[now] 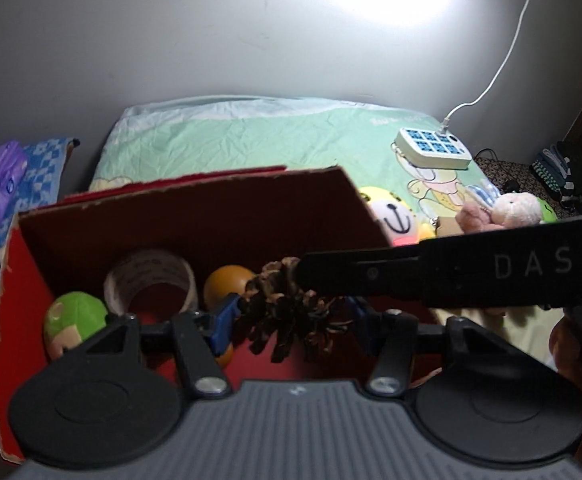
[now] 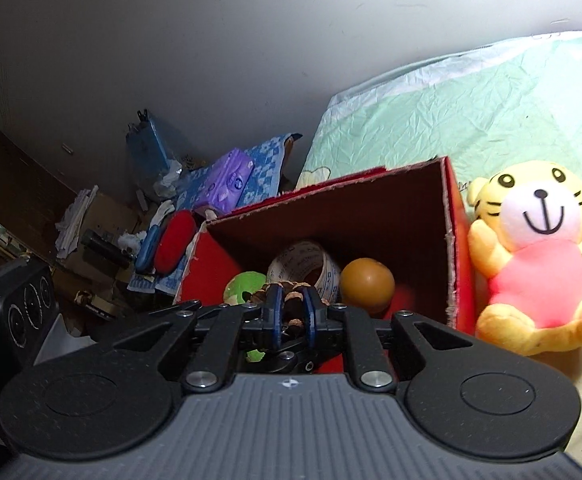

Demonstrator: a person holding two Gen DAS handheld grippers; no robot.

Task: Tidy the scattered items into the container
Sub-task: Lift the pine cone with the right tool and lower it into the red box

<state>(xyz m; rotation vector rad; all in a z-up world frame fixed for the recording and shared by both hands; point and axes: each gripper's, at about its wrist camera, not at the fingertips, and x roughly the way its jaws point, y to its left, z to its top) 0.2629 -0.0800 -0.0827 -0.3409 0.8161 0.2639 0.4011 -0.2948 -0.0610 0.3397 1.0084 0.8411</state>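
From your left wrist camera, your left gripper [image 1: 291, 316] stands spread wide on either side of the pine cone [image 1: 291, 312], over the red box [image 1: 15, 276]; your right gripper's black finger crosses from 3 o'clock onto the cone; tape roll [image 1: 151, 280], orange ball [image 1: 227, 280] and green toy [image 1: 75, 316] lie inside

From your right wrist camera, your right gripper [image 2: 291, 312] pinches the cone above the box; the tiger plush [image 2: 539, 256] sits just outside at 3 o'clock

My left tongs [image 1: 291, 312] and right tongs [image 2: 289, 312] look alike: black linkages, silver screws, blue fingertips [image 2: 275, 312], ribbed grey housing, white "DAS" lettering.
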